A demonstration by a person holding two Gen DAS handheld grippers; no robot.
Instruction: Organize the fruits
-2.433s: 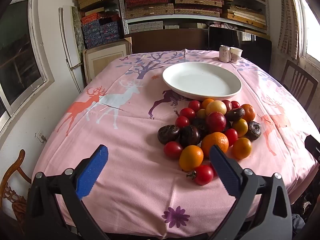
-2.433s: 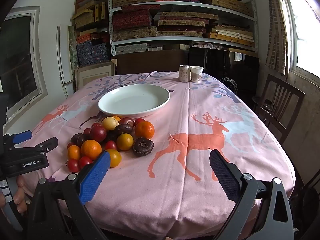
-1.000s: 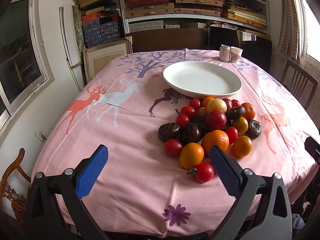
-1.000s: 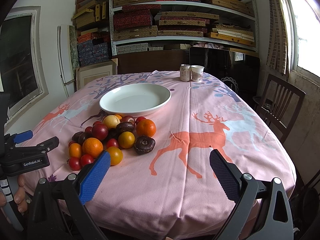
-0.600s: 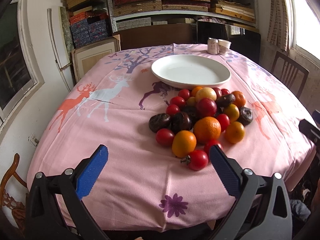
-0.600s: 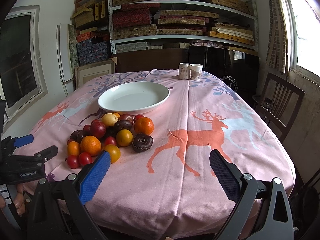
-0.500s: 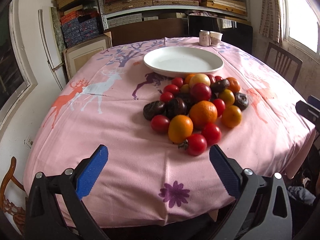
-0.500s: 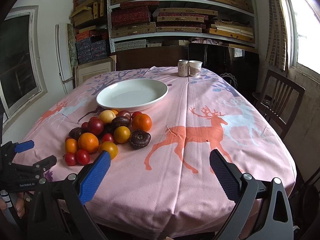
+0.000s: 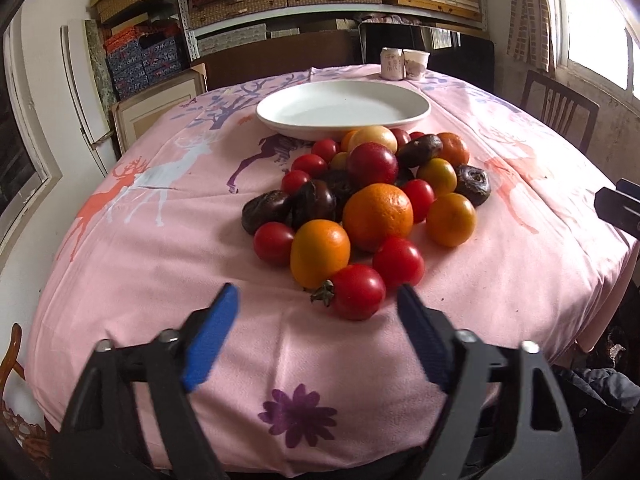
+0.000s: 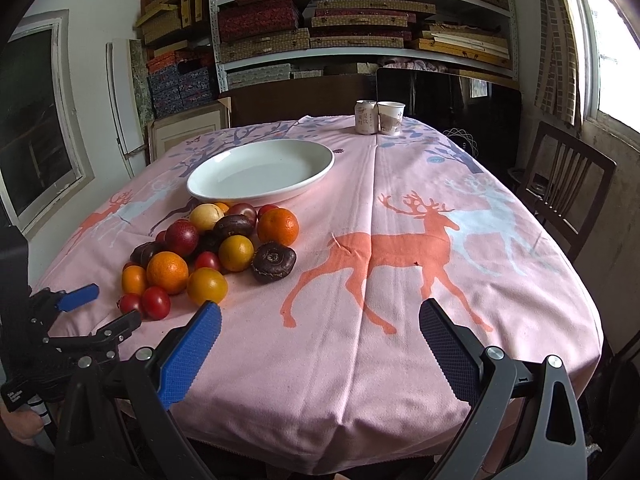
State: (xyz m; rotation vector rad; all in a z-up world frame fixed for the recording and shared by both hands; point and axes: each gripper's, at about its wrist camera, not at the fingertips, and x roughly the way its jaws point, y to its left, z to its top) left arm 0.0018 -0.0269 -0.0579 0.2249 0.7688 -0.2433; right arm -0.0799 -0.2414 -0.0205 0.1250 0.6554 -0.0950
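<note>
Now your left gripper (image 9: 316,312), jaws just narrowing yet empty, hangs just short of the stemmed tomato (image 9: 356,291); your right gripper (image 10: 320,320) gapes empty.

No lettering anywhere is clear enough to read.

- left claw (image 9: 318,300) is down low over the pink table (image 9: 160,264), jaws have just been closing in, nothing between them
- stemmed red tomato (image 9: 356,291) sits just past the tips, closer to the right pad
- fruit pile (image 9: 372,200) behind it: oranges, tomatoes, dark wrinkly ones
- white plate (image 9: 343,110) at the back is bare, pile touches its near rim
</note>
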